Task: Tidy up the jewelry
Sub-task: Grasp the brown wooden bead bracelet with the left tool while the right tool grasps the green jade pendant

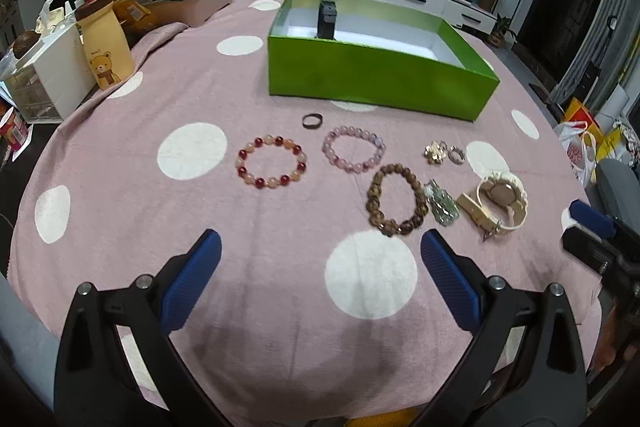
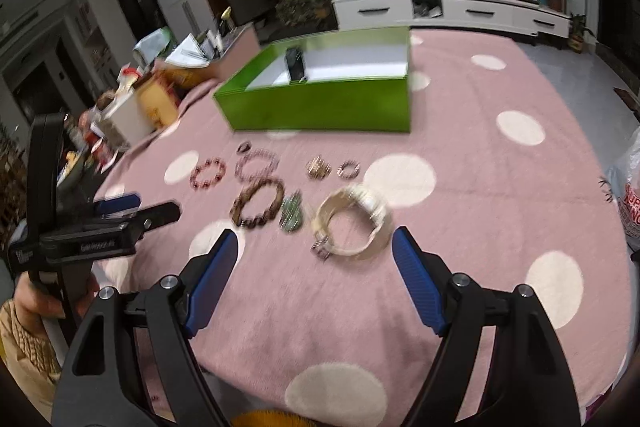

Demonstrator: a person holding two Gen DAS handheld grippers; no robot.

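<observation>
The jewelry is laid out loose across the middle of the left wrist view, on a pink counter cloth [image 1: 120, 155] with big white dots: a red-and-peach bead bracelet [image 1: 273, 161] at centre, a pale purple bead bracelet [image 1: 353, 149] just to its right, a brown wooden bead bracelet [image 1: 397, 199] lower right of that, then a green glassy pendant [image 1: 442, 203] and a cream watch [image 1: 497, 201] further right. A small dark ring [image 1: 312, 120] is seen above the bracelets, and a gold flower piece [image 1: 435, 152] with a little silver ring [image 1: 456, 154] sits above the watch. Behind it all, in the upper middle, an open green box [image 1: 376, 75] is parked with a black stand [image 1: 327, 20] inside. The left gripper [image 1: 320, 279] is held low in frame with fingers spread wide and nothing between them. In the right wrist view, pretty blurry, the right gripper [image 2: 315, 277] is likewise wide open and empty, with the watch just beyond its tips. A bear-print bottle [image 1: 105, 47] is stood at upper left.
</observation>
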